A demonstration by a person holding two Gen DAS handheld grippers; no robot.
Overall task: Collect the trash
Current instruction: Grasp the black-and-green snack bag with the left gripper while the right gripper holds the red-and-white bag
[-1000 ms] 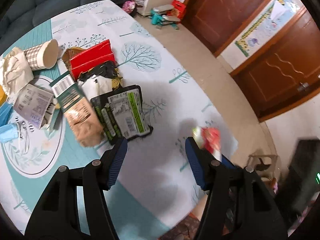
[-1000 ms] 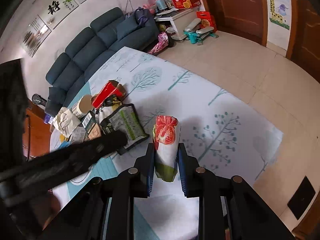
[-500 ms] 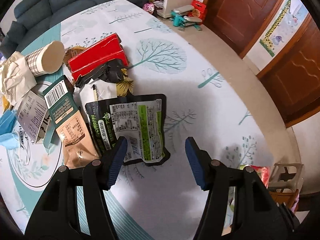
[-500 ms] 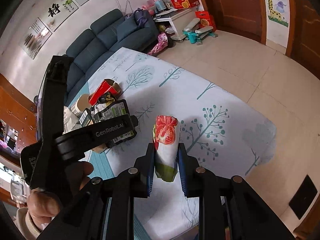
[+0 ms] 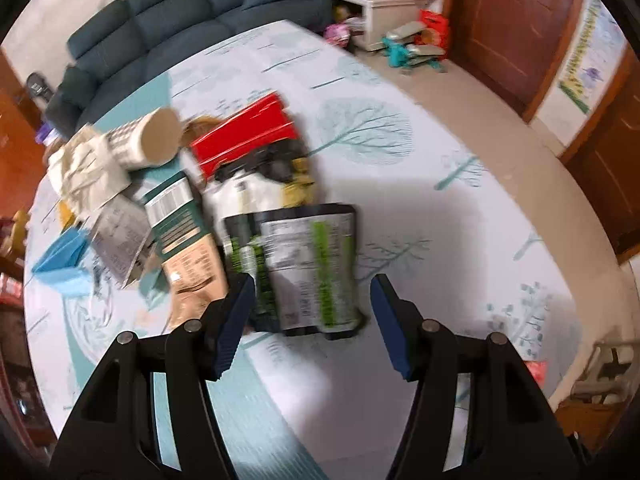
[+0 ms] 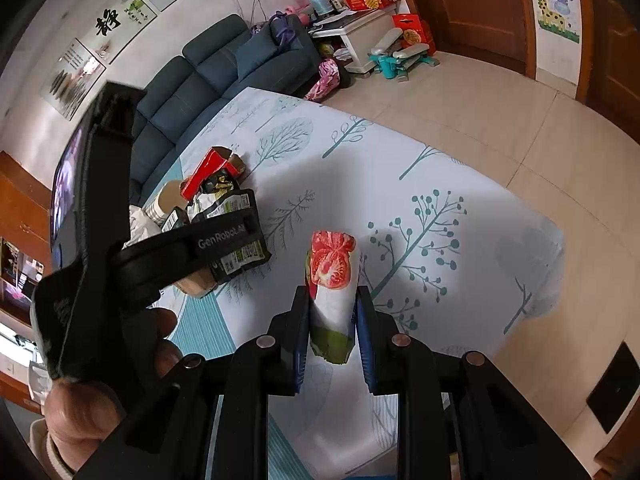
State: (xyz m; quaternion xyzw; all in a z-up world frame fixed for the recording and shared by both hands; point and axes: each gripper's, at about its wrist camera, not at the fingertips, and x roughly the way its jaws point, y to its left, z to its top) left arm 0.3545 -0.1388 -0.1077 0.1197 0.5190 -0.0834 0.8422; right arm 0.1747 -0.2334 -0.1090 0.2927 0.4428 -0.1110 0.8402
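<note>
Tree-print tablecloth (image 5: 420, 184) carries a trash pile near its centre. Black-and-green pouch (image 5: 308, 264) lies flat at pile's near edge. Left gripper (image 5: 312, 300) spread wide, hovering over pouch. Right gripper (image 6: 332, 320) clenched on rolled tomato-print wrapper (image 6: 332, 276), upright above the cloth.

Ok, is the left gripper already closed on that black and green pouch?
No, the left gripper is open, its jaws spread wide above the near end of the black and green pouch.
</note>
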